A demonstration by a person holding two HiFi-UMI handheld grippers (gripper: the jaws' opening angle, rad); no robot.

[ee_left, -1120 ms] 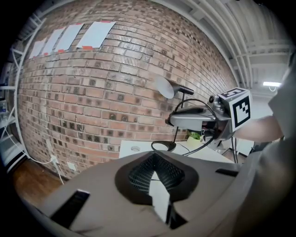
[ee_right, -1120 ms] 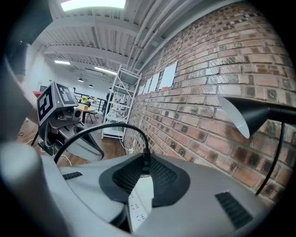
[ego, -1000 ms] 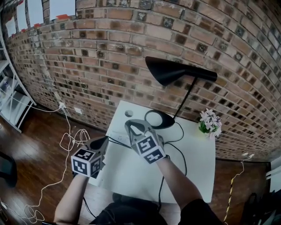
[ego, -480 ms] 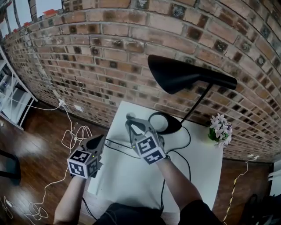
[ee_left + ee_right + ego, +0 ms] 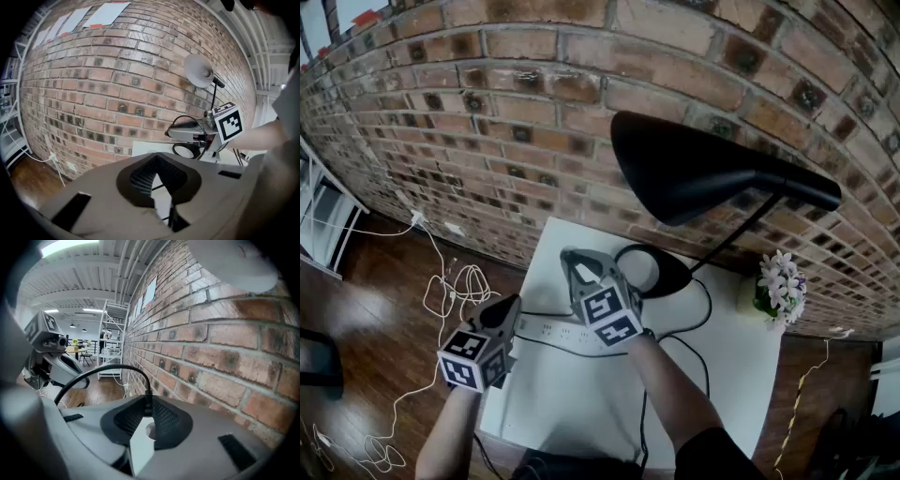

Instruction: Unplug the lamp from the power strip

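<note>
- Only the right gripper view shows the grip. The right gripper (image 5: 146, 405) has its jaws drawn narrow on the thick end of the black cord (image 5: 101, 369), pinched at the very tips.
- Only the head view shows the power strip (image 5: 548, 330). It lies on the white table (image 5: 581, 412), nearer the person than the lamp base (image 5: 661, 272). One end passes beneath the right gripper's marker cube, behind those fingertips and apart from them.
- The left gripper view shows the left gripper (image 5: 156, 159) with its jaws almost together and nothing in them. In the head view it sits left of the lamp base, at the table's edge beside the strip's other end.
</note>
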